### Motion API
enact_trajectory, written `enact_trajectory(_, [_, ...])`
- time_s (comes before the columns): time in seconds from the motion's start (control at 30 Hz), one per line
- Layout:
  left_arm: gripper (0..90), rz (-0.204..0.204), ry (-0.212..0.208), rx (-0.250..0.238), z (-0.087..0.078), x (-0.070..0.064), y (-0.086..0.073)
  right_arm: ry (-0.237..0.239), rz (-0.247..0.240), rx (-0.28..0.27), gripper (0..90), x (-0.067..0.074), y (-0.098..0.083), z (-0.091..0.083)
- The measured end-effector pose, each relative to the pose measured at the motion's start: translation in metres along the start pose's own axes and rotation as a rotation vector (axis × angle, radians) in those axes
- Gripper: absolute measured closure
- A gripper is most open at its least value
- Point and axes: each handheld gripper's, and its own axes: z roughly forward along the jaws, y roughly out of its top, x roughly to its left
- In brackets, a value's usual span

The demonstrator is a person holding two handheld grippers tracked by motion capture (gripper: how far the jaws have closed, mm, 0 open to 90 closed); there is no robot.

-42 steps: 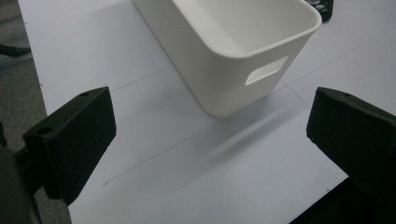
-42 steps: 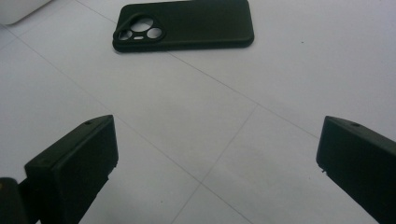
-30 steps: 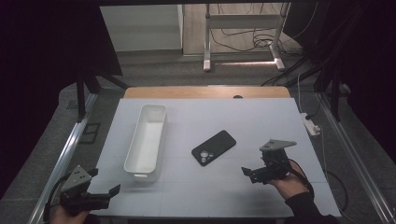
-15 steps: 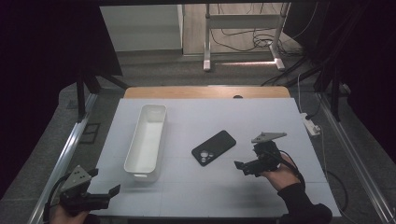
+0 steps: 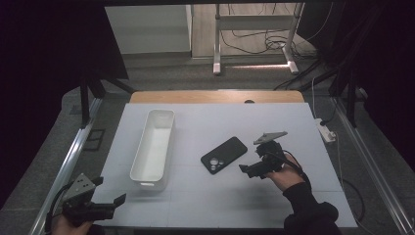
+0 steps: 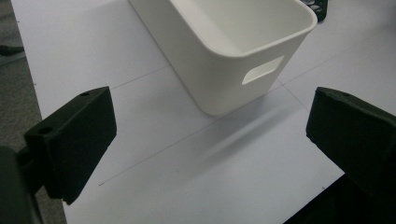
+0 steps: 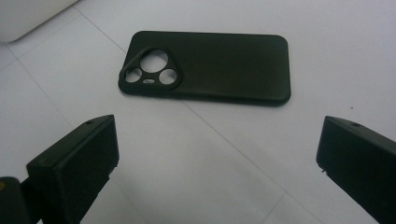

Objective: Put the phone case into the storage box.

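While the right gripper hangs with its jaws spread wide, one black phone case lies flat just ahead of it.

Camera cutouts face up, nothing's touching it. Left gripper is also released and empty at the table's near-left corner, just short of the one white bin. So two grippers, one case, one bin.

Lab-type test room: white surface inside a metal frame, loose cables on grey carpet floor, power strip.
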Motion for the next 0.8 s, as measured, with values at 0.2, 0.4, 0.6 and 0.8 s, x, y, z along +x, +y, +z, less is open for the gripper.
enact_trajectory(0.2, [2.6, -0.004, 0.0, 0.0, 0.0, 0.0, 0.0, 0.001, 0.0, -0.008, 0.0, -0.004, 0.008, 0.005])
enact_trajectory(0.4, [2.6, -0.007, -0.001, 0.0, 0.0, 0.001, 0.0, 0.006, 0.026, -0.007, 0.0, -0.008, 0.019, 0.013])
enact_trajectory(0.6, [2.8, -0.013, -0.005, 0.0, 0.0, 0.001, 0.0, 0.002, 0.012, 0.015, 0.0, -0.012, 0.03, 0.025])
enact_trajectory(0.8, [2.8, -0.014, -0.007, -0.001, 0.0, 0.001, 0.0, -0.002, 0.031, 0.022, 0.0, -0.015, 0.037, 0.035])
